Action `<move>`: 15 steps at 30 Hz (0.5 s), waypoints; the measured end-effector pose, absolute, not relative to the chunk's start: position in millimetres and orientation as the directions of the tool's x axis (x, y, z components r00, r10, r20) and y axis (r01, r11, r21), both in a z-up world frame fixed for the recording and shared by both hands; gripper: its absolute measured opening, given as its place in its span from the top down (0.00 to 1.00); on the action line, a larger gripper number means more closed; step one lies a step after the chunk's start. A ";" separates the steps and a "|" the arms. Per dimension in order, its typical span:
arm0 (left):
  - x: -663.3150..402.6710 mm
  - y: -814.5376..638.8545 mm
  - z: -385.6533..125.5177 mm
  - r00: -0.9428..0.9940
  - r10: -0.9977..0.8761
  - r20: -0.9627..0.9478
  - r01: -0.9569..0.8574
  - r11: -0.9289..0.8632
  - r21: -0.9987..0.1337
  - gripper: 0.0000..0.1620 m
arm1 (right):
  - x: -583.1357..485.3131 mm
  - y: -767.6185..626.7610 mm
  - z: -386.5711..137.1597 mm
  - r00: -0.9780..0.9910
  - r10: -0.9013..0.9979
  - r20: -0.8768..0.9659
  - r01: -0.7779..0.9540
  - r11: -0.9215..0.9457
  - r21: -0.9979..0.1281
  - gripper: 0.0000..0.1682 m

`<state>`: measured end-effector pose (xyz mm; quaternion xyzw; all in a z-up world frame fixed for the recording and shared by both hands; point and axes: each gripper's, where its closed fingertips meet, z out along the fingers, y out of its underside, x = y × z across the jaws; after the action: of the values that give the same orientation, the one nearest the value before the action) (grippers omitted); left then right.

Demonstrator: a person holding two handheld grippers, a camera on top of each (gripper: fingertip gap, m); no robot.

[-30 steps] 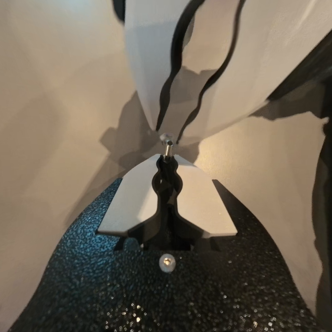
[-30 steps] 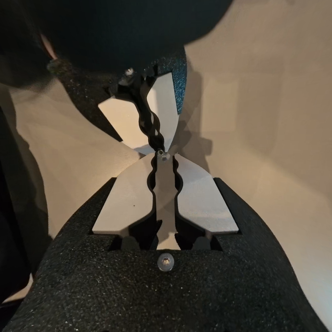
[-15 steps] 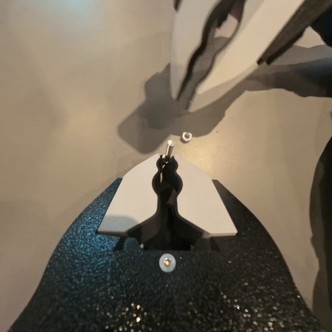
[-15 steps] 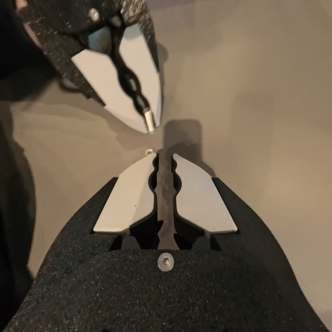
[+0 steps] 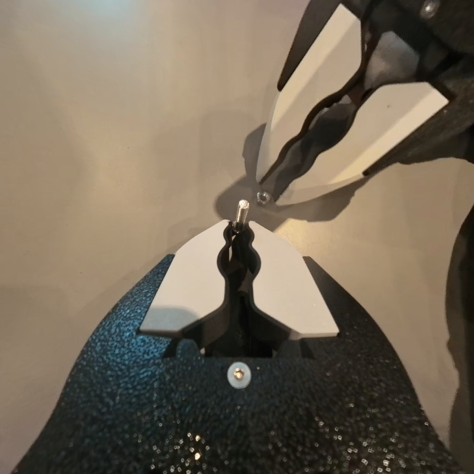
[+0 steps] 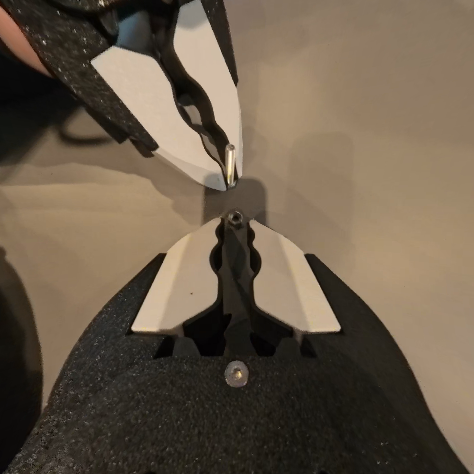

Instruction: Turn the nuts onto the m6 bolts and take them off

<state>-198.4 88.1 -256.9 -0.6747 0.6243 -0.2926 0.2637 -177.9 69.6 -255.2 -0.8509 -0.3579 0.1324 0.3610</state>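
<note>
My left gripper (image 5: 239, 223) is shut on a small silver bolt (image 5: 242, 211), whose threaded end sticks out past the tips. It also shows in the right wrist view (image 6: 229, 183), top left, with the bolt (image 6: 230, 164) in it. A small silver nut (image 6: 235, 218) lies on the beige table (image 6: 359, 154) between the tips of my right gripper (image 6: 236, 219). That gripper's jaws stand a narrow gap apart and touch the table. In the left wrist view the nut (image 5: 263, 169) sits at the right gripper's tips (image 5: 269, 187), just right of the bolt's end.
A hand (image 6: 15, 53) holds the left gripper at the top left of the right wrist view. A dark shape (image 5: 459, 282) fills the right edge of the left wrist view. Plain beige table (image 5: 102, 154) lies to the left.
One second ago the nut was on the bolt between both grippers. It came off and lay on the table. The right gripper lifted away and has now come down around the nut.
</note>
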 end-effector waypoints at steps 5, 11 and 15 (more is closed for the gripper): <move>-198.4 88.1 -257.0 0.050 -0.997 0.066 -0.688 -0.082 -0.721 0.94 | -176.2 72.4 -257.5 0.754 0.654 0.059 0.493 -0.504 -0.709 0.90; -198.4 87.6 -257.1 0.047 -0.997 0.067 -0.689 -0.081 -0.721 0.94 | -179.1 70.7 -257.7 0.733 0.679 0.050 0.500 -0.487 -0.717 0.94; -198.5 87.6 -257.1 0.046 -0.997 0.066 -0.689 -0.080 -0.720 0.94 | -175.3 73.4 -252.5 0.721 0.687 0.089 0.523 -0.456 -0.720 0.94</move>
<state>-198.5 87.6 -257.1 -0.6739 0.6254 -0.2927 0.2628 -175.3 73.4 -252.5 -0.8464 -0.3574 0.1079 0.3797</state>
